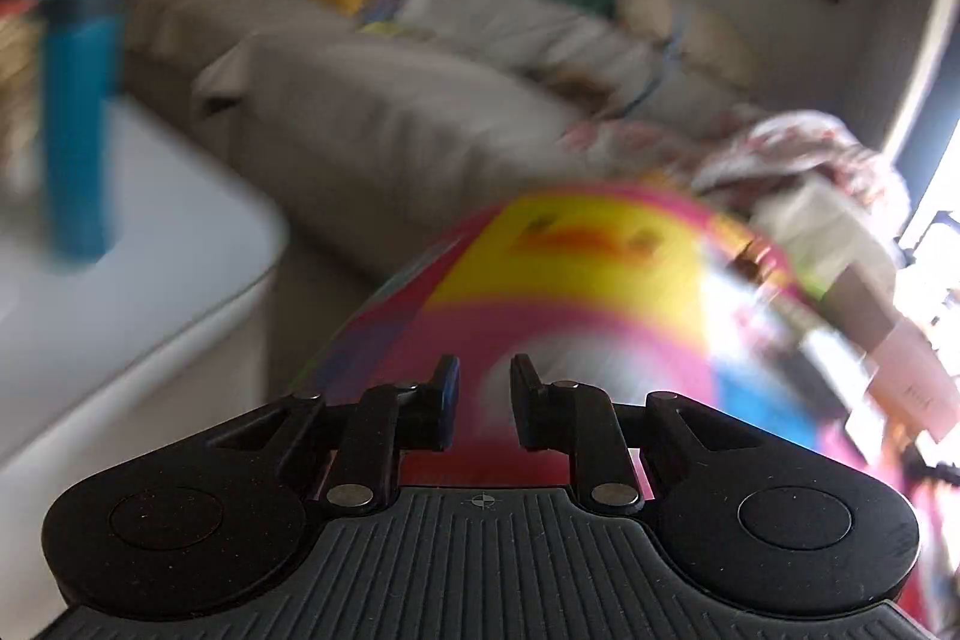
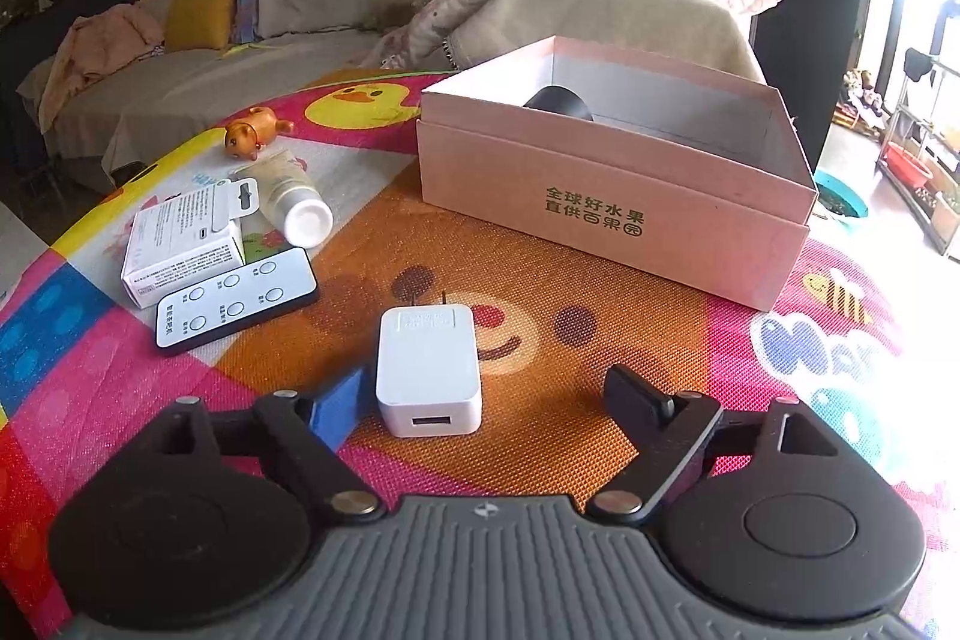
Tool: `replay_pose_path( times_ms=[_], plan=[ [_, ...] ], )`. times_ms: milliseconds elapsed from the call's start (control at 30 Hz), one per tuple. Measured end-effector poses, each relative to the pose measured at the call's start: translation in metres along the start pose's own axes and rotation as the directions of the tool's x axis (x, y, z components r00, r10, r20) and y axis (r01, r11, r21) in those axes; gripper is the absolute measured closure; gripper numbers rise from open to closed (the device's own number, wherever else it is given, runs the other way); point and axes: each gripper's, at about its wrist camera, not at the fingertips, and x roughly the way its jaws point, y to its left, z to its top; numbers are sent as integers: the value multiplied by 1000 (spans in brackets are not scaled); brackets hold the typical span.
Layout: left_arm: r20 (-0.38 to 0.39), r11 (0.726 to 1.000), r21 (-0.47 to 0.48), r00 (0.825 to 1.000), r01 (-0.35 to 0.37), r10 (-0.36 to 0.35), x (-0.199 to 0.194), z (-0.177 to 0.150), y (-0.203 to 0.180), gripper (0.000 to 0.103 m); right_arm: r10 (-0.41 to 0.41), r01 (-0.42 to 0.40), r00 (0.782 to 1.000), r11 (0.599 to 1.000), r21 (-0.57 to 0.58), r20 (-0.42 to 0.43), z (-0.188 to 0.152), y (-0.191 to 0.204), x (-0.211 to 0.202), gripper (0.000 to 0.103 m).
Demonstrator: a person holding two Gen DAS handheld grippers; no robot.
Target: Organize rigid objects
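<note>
White plug lay between the right tongs' wide-open tips, ready for grabbing and dropping into the pink box. Left tongs were narrow, holding nothing.

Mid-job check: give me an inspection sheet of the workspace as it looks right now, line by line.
Surface: colourful cartoon play mat, flat.
Job's things: pink box open, a black object inside; white charger lying flat, prongs toward the box; remote, small white carton, tube and orange toy grouped at left.
Clutter: nothing seen beyond those.
Grippers: right gripper open, charger between its fingers, untouched; left gripper holds nothing, narrow gap, view blurred.
Cables: nothing seen.
Surroundings: sofa with cushions and blankets; blue bottle on a pale table.
</note>
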Motion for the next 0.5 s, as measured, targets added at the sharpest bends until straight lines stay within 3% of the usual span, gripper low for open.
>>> replay_pose_path(
  times_ms=[67,100,133,233,267,300,333,400,500],
  plan=[
    [-59,992,-105,997,-64,58,-8,-23,28,84,3,-3,1000,1000,2,1,0,0,0,17],
    [-108,986,-160,994,-49,32,-7,-33,42,84,6,-6,1000,1000,5,2,-1,0,-1,17],
    [-169,984,-179,985,7,-38,-3,-41,49,84,7,-7,1000,1000,7,2,-1,-1,-1,17],
    [-313,981,-4,931,196,-188,-2,-49,29,84,1,-1,1000,1000,0,-1,0,0,-1,17],
    [-338,963,65,914,263,-226,-6,-46,17,84,-1,1,1000,1000,-3,-1,0,0,-1,17],
    [-361,926,159,893,344,-269,-13,-42,0,84,-2,2,1000,1000,-3,-1,0,1,-1,17],
    [-370,888,243,883,391,-288,-18,-38,-15,83,0,0,1000,1000,-2,-1,0,1,-1,17],
    [-383,822,368,876,435,-292,-23,-33,-39,81,3,-3,1000,1000,3,-1,0,0,-1,17],
    [-434,762,444,857,471,-277,-16,-31,-58,81,4,-4,1000,1000,5,1,-1,0,-1,17]
  ],
)
